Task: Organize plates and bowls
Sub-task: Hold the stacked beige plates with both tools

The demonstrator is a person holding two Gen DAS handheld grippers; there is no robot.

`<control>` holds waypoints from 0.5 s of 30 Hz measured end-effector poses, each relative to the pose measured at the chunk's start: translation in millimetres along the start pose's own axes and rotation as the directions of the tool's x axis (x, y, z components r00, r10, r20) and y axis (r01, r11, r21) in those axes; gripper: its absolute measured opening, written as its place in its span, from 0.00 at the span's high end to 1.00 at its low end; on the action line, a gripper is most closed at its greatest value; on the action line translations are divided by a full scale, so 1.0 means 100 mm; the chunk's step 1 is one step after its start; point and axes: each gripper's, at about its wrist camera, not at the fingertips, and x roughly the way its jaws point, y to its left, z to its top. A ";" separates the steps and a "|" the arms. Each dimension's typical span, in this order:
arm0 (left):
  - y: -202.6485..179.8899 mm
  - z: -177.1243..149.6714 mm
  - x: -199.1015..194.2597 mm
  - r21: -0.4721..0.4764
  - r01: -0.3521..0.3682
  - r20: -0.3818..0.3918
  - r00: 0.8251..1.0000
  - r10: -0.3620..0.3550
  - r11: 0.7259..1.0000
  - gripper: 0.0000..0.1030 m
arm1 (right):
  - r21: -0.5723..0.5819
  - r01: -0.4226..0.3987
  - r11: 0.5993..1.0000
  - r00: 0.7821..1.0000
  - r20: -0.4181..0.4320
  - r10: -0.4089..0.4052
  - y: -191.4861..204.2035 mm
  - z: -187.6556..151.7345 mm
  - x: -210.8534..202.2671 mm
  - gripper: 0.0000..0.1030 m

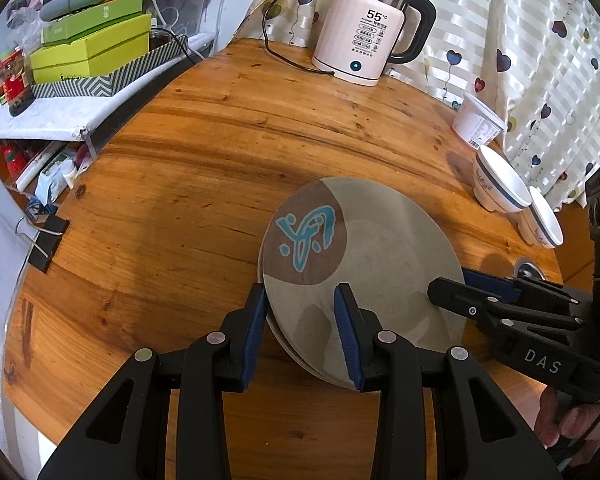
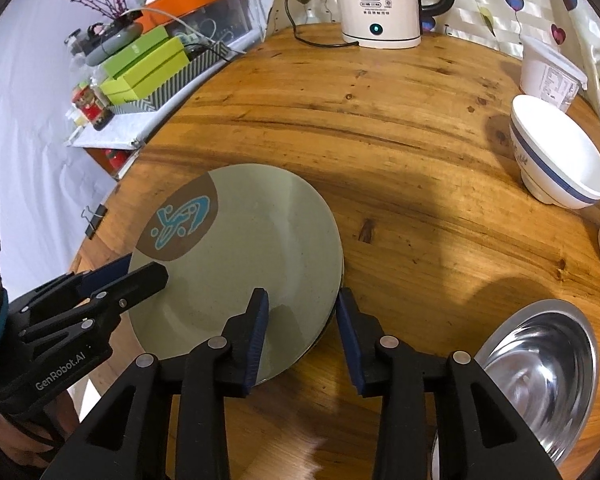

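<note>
The jaws of the left gripper [image 1: 302,332] are seen spread moderately wide and straddle the near left rim of the top plate [image 1: 380,264], one finger outside the edge and one over the plate's face; no clamping can be made out. The jaws of the right gripper [image 2: 302,336] are likewise parted, set astride the near right rim of the same plate [image 2: 236,264], inner finger above the face and outer finger just beyond the edge. A second plate [image 1: 278,334] is glimpsed directly beneath the top one, so a stack of two is judged to lie on the table [image 1: 204,152]. The stack is thus found straight ahead of both grippers and between them, each about equally near its own side of the rim, the printed brown patch turned away. Well apart to the right, two white bowls [image 2: 556,160] are placed by the curtain [image 1: 520,40], and a steel bowl [image 2: 540,368] is seen close by the right gripper. A kettle [image 1: 364,28] is stood at the far edge. Whether the plates are about to be lifted or have just been set down cannot be told.
</note>
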 end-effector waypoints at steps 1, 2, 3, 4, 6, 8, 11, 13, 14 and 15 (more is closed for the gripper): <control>0.00 0.00 0.00 0.002 -0.006 0.002 1.000 0.006 1.000 0.65 | -0.004 0.001 1.000 1.000 0.004 -0.001 0.00 0.00 -0.01 0.65; 0.00 0.00 0.00 0.003 -0.011 0.002 1.000 0.011 1.000 0.65 | -0.006 0.003 1.000 1.000 0.008 -0.003 0.01 0.00 -0.01 0.64; 0.00 0.00 0.00 0.003 -0.011 0.002 1.000 0.011 1.000 0.63 | -0.011 0.007 1.000 1.000 0.013 -0.007 0.01 0.01 -0.02 0.62; 0.01 -0.01 0.02 0.001 -0.006 -0.001 1.000 0.006 1.000 0.61 | -0.013 0.007 1.000 1.000 0.015 -0.007 0.02 0.01 -0.02 0.62; 0.02 -0.02 0.03 -0.005 -0.002 -0.003 1.000 0.002 1.000 0.59 | -0.011 0.005 1.000 1.000 0.016 -0.005 0.01 0.01 -0.02 0.62; 0.03 -0.03 0.03 -0.007 -0.001 0.004 1.000 0.001 1.000 0.59 | -0.005 0.004 1.000 1.000 0.018 -0.004 0.00 0.00 -0.02 0.62; 0.06 -0.02 -0.01 -0.020 -0.006 0.026 1.000 0.006 1.000 0.59 | 0.000 -0.002 1.000 1.000 0.026 0.002 -0.01 0.00 -0.04 0.62; 0.09 -0.01 -0.04 -0.031 -0.006 0.042 0.999 0.008 1.000 0.59 | 0.004 -0.003 1.000 0.999 0.037 0.003 -0.03 0.00 -0.06 0.62; 0.10 0.01 -0.05 -0.036 -0.003 0.048 0.999 0.005 0.999 0.59 | 0.004 -0.004 1.000 0.999 0.041 0.004 -0.03 0.00 -0.07 0.62; 0.09 0.01 -0.06 -0.037 -0.001 0.052 0.999 0.003 0.999 0.59 | 0.004 -0.006 1.000 0.999 0.045 0.006 -0.03 -0.01 -0.08 0.63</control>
